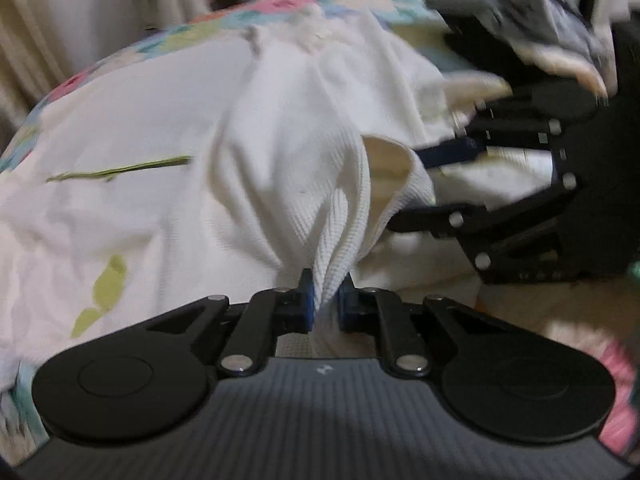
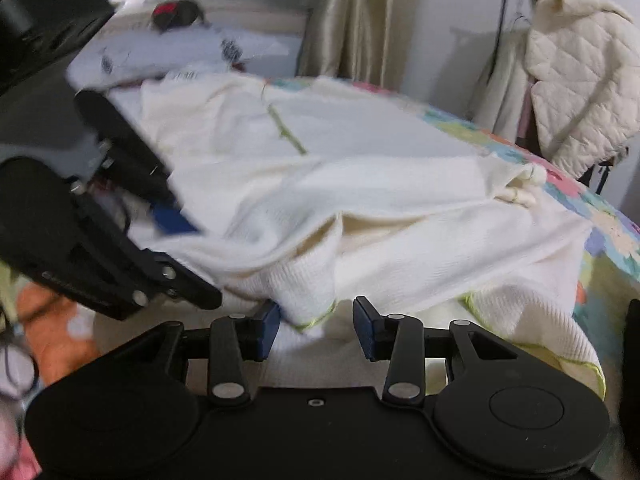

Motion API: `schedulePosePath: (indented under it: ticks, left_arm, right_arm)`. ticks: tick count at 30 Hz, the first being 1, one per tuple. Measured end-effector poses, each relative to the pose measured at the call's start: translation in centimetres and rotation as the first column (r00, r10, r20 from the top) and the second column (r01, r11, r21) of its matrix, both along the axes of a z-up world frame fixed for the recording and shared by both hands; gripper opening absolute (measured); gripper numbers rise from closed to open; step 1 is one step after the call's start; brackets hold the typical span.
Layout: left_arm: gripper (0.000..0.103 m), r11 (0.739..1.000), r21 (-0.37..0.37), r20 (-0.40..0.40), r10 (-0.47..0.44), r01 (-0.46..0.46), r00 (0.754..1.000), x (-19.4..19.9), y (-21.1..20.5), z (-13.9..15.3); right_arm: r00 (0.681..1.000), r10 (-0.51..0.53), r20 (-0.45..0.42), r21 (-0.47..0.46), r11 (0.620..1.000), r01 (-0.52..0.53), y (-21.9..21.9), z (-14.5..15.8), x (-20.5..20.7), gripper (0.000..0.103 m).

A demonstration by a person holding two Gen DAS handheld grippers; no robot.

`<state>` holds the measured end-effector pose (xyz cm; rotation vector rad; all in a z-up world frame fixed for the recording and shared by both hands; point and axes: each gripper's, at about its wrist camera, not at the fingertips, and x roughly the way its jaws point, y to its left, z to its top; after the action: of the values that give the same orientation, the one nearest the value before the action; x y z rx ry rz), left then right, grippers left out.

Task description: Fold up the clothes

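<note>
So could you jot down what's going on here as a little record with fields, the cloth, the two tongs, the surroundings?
garment: white waffle-knit cloth with lime-green trim, spread and rumpled on the bed
surface: bed with a colourful flowered cover
left tongs: shut on a bunched fold of the cloth
right tongs: open, the cloth's green-trimmed edge lying between the fingers
background: quilted cream jacket hanging on a rack, beige curtain
sharpness: both views blurred in places
</note>
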<state>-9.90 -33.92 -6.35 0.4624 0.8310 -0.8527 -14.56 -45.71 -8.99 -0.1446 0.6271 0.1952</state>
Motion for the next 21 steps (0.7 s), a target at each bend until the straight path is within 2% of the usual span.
schedulePosePath:
  ticks: [2,3,4,5,6,8,11,13,15,16,18,19,20,21]
  left_arm:
    - [0.011,0.997,-0.071,-0.023,0.040,-0.042,0.999,0.0,1.4,1.3]
    - [0.011,0.993,-0.103,-0.034,0.054,-0.057,0.998,-0.1,1.9,1.9]
    - [0.011,0.989,-0.127,-0.044,0.065,-0.070,0.997,-0.2,2.4,2.4]
    - [0.011,0.986,-0.144,-0.052,0.072,-0.078,0.996,-0.4,2.8,2.8]
    - [0.011,0.984,-0.158,-0.060,0.075,-0.083,0.995,-0.6,3.2,3.1]
    - [0.011,0.980,-0.179,-0.075,0.070,-0.083,0.995,-1.1,3.8,3.6]
    - [0.011,0.982,-0.183,-0.100,0.029,-0.047,0.995,-1.6,3.5,3.4]
    - [0.011,0.988,-0.151,-0.098,0.023,-0.037,0.995,-1.6,2.8,2.5]
    - [0.014,0.991,-0.127,-0.109,0.033,-0.047,0.994,-1.5,2.4,1.7]
    - [0.017,0.991,-0.127,-0.119,0.038,-0.054,0.992,-1.3,2.4,1.5]
    - [0.031,0.986,-0.153,-0.135,0.048,-0.068,0.990,-1.0,2.6,1.4]
    - [0.049,0.983,-0.166,-0.133,0.051,-0.073,0.990,-0.9,2.6,1.4]
    - [0.060,0.982,-0.175,-0.123,0.048,-0.069,0.991,-0.8,2.5,1.2]
    - [0.061,0.982,-0.178,-0.112,0.038,-0.057,0.993,-0.7,2.3,0.9]
  right_arm:
    - [0.999,0.026,0.038,0.021,0.999,-0.027,0.0,0.5,0.0,0.045]
    - [0.997,0.044,0.063,0.057,0.997,-0.048,-0.1,0.8,0.0,0.039]
    - [0.994,0.061,0.089,0.102,0.992,-0.070,-0.3,1.1,-0.1,0.027]
    - [0.992,0.080,0.100,0.137,0.986,-0.093,-0.4,1.5,-0.1,0.022]
    - [0.990,0.104,0.099,0.135,0.984,-0.117,-0.2,1.7,0.0,0.017]
    - [0.982,0.165,0.088,0.094,0.980,-0.173,0.5,1.8,-0.1,0.016]
    - [0.968,0.252,-0.019,0.119,0.961,-0.248,1.0,0.7,0.3,0.015]
    - [0.955,0.276,-0.108,0.095,0.959,-0.267,1.5,-0.7,0.7,0.016]
    - [0.952,0.279,-0.129,0.082,0.959,-0.270,1.7,-1.0,0.7,0.019]
    - [0.950,0.282,-0.133,0.099,0.958,-0.270,1.6,-0.9,0.7,0.023]
    - [0.940,0.309,-0.141,0.151,0.946,-0.288,1.3,-0.4,0.6,0.028]
    - [0.931,0.334,-0.149,0.176,0.935,-0.307,1.2,-0.4,0.5,0.028]
    - [0.919,0.361,-0.158,0.203,0.923,-0.328,1.2,-0.5,0.3,0.028]
    - [0.911,0.377,-0.167,0.209,0.917,-0.341,1.4,-0.8,0.2,0.028]
